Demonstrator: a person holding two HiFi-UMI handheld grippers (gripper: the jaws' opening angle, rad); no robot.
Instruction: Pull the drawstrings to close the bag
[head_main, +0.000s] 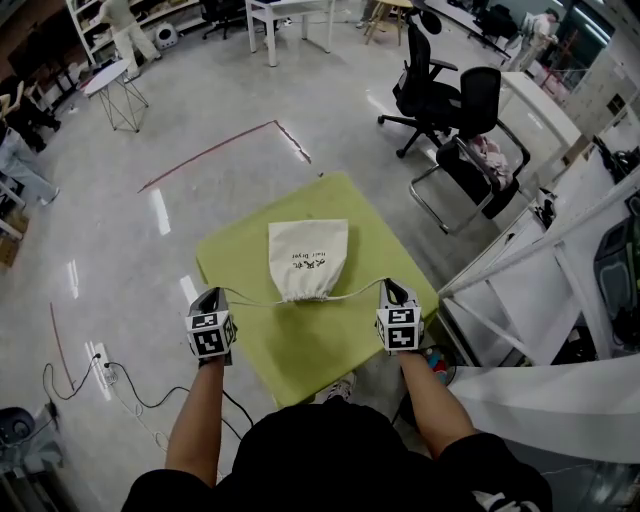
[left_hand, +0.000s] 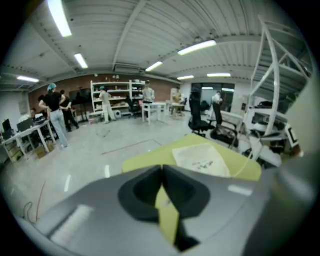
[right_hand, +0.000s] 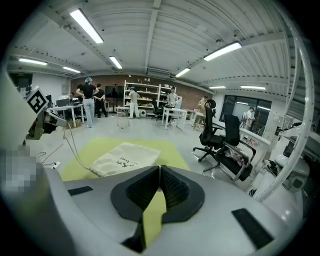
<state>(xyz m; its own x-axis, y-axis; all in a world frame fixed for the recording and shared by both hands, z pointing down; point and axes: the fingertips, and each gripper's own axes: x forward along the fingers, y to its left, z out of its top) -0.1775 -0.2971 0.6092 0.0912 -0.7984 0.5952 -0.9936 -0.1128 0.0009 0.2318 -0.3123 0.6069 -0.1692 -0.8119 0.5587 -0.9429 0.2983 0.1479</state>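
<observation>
Left hand-held gripper (head_main: 222, 293): clamped on drawstring (head_main: 252, 300), stretched sideways to cinch.
Right hand-held gripper (head_main: 388, 284): clamped likewise.
Bag (head_main: 307, 258): mid-frame on bench (head_main: 300, 350), mouth gathered.

Your right gripper (right_hand: 159, 170) has its black ribbed fingers (right_hand: 172, 187) pressed together at the tips. Beyond them, a cream fabric bag (right_hand: 122, 157) with dark print lies on the yellow-green counter (right_hand: 165, 149). A thin pale drawstring (right_hand: 77, 151) climbs leftward from its gathered mouth. Black office chairs (right_hand: 235, 145) stand to the right.
</observation>
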